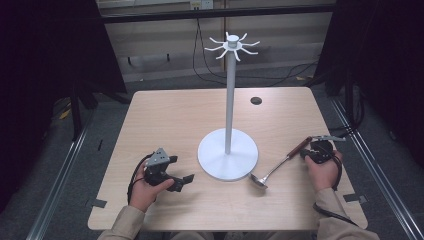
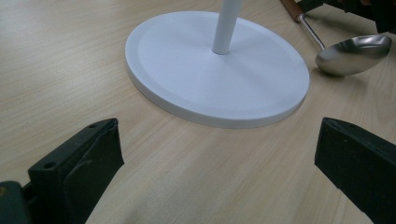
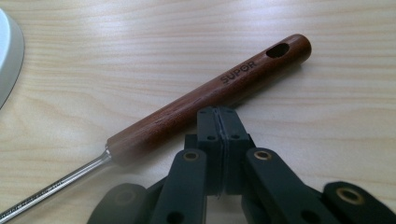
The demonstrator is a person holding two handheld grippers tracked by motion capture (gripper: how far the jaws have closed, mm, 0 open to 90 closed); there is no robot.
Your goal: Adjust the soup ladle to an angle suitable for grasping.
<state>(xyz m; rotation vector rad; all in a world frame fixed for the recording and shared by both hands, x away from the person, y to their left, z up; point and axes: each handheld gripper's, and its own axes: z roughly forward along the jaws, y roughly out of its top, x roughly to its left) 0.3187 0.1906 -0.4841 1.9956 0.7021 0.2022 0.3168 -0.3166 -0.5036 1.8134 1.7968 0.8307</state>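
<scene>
Forearms low in high view: left gripper (image 1: 186,181) idles beside stand (image 1: 228,160); ladle (image 1: 276,166) flat on table (image 1: 170,115), right of base. Left gripper view: jaws wide, nothing between. Right gripper view: right gripper (image 3: 218,114) closed empty, tips against wooden handle (image 3: 210,98), likely nudging before regrasp.

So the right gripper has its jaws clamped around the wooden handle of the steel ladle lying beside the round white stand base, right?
Not quite. The right gripper is shut with nothing between its jaws, its tips just beside the wooden handle of the steel ladle, as the right gripper view shows. The ladle does lie beside the round white stand base.
</scene>
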